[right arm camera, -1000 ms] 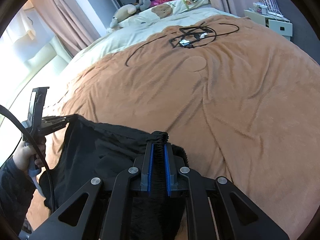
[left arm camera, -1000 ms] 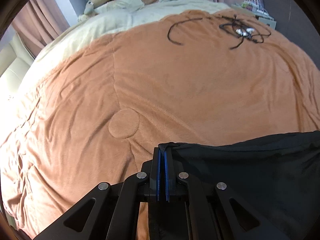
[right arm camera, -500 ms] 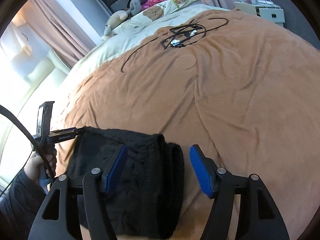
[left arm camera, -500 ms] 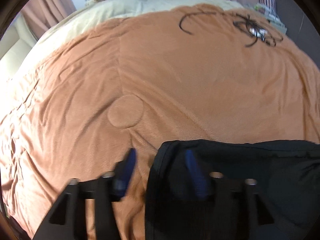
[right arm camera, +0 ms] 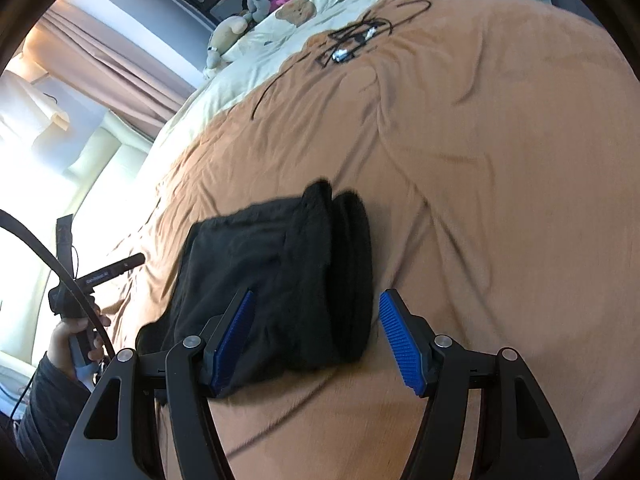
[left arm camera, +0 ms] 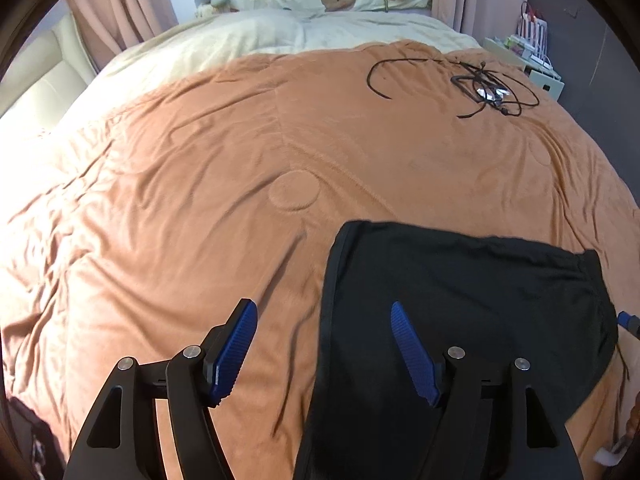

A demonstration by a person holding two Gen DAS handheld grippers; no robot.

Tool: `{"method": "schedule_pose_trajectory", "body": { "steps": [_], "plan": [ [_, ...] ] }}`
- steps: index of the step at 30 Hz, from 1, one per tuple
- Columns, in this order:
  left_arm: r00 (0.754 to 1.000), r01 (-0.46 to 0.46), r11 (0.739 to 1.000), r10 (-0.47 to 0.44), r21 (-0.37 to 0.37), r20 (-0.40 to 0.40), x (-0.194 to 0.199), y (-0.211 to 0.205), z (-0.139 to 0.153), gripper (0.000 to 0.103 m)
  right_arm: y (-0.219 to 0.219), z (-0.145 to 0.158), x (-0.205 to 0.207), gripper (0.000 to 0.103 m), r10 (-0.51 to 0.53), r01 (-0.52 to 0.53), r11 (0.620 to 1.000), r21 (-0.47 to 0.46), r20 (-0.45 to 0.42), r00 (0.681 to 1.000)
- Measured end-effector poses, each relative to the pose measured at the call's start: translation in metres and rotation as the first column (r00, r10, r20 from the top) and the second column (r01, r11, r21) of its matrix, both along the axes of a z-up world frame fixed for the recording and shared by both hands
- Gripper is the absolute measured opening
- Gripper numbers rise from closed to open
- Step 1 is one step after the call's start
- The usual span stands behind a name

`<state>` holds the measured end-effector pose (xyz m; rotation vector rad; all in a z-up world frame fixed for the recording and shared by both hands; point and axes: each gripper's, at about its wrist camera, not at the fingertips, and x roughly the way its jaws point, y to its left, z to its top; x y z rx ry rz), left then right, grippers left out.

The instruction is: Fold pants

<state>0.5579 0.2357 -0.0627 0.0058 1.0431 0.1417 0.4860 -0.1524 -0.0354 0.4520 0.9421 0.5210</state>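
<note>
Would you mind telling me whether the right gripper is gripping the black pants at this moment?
No, the right gripper is open, its blue fingers spread apart above the pants lying on the blanket.

the pants (left arm camera: 460, 320) at the lower right of the left wrist view are matt black cloth, smooth and thin-looking there; in the right wrist view, centre frame, their bunched band (right arm camera: 332, 272) looks thicker and fuzzier, with a ribbed edge. the blanket (left arm camera: 200, 200) filling both views is a tan, soft, short-pile plush with a faint sheen and shallow creases. beyond it, at the upper centre, the bedding (left arm camera: 240, 40) is cream cloth, matt. the left gripper (left arm camera: 324, 356) and right gripper (right arm camera: 316, 340) have black, semi-gloss hard plastic arms with shiny metal screw heads; their pads (right arm camera: 396, 344) are blue with a fine ribbed, rubbery texture. the cables (left arm camera: 488, 88) at the upper right are thin, dark and slightly glossy.
</note>
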Motion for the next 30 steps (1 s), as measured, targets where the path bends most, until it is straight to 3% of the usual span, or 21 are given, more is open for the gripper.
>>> {"method": "schedule_pose_trajectory", "body": {
  "steps": [7,19,30],
  "plan": [
    [1.0,-0.024,1.0,0.025,-0.02,0.01,-0.041,0.004,0.01,0.071,-0.004,0.0,-0.015,0.063,-0.001,0.002,1.0,0.03,-0.014,1.0],
    [0.997,-0.077,0.995,0.079,-0.068,0.023,-0.098,0.011,0.006,0.071,-0.003,-0.034,-0.005,0.063,0.067,-0.036,0.97,0.242,-0.122,0.99],
    [0.991,-0.13,0.98,0.129,-0.151,-0.019,-0.134,0.019,-0.02,0.071,0.002,-0.053,0.014,0.063,0.051,-0.014,0.97,0.244,-0.145,0.988]
  ]
}}
